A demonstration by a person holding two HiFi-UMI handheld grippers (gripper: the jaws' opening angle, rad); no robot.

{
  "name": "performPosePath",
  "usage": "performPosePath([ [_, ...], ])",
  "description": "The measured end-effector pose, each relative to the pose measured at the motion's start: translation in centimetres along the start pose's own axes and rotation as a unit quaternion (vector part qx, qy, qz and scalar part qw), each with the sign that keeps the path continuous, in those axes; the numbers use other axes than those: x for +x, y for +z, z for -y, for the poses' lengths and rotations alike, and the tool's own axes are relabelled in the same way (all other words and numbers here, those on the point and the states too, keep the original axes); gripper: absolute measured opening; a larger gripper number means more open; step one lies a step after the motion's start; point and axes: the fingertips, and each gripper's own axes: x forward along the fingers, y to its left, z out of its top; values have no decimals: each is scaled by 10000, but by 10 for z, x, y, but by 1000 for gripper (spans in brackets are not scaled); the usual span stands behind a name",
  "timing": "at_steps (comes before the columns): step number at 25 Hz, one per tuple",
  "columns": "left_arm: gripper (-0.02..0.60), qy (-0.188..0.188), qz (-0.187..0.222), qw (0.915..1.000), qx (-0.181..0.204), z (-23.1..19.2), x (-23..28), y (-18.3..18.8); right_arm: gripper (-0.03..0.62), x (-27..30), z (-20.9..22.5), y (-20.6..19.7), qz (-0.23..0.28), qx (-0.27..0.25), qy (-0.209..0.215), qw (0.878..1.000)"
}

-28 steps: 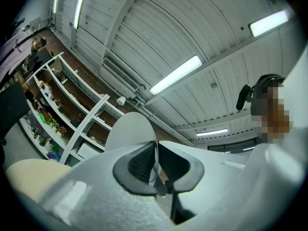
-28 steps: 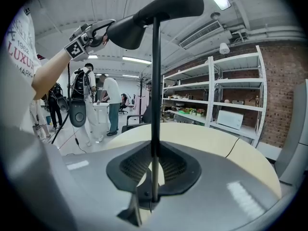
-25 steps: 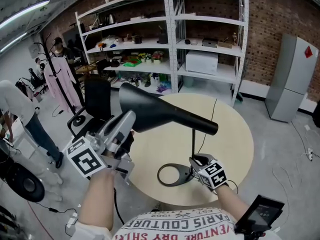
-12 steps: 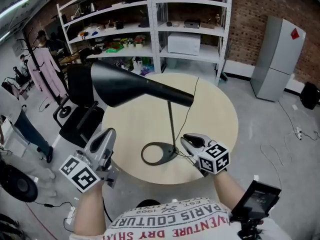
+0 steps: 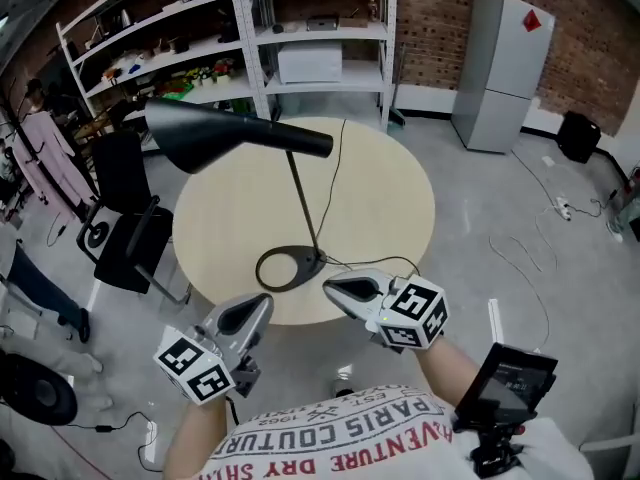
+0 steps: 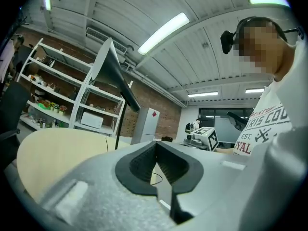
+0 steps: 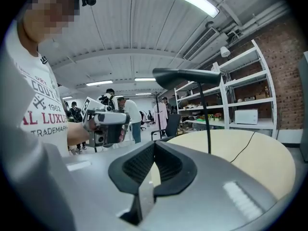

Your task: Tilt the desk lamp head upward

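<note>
- The left gripper (image 5: 260, 304) was up at the lamp head (image 5: 200, 134) a second ago; it has dropped to the near edge of the desk (image 5: 385, 203), and its jaws have just been closing and now meet with nothing between them
- The right gripper (image 5: 332, 287), which was down by the ring-shaped lamp base (image 5: 283, 269), has pulled back towards the person; its jaws are also together and empty
- Neither gripper touches the desk lamp; it stands alone at the near left of the desk, its black cone head about level on the thin stem (image 5: 303, 200)
- Judgement: with both grippers withdrawn, the tilting looks finished rather than about to start
- The desk is round and pale, bare but for the lamp and its cable (image 5: 338, 183)
- Behind it are white shelving (image 5: 310, 28), a grey fridge (image 5: 500, 58), a brick wall, and a black chair (image 5: 125, 238) at the left
</note>
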Motion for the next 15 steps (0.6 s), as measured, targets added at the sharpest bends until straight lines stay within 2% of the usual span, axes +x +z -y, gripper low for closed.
performPosePath([
  [5,2,-182,-193,9996,-104,58,-39,-35,6,-39,-84,-10,45,107,25,9999],
  [9,0,-268,-196,9994,-127,112,-80,-52,6,-72,-157,-19,-79,143,125,9998],
  [15,2,-433,-276,9987,-18,166,-96,-61,6,-98,-193,-18,176,226,206,9994],
])
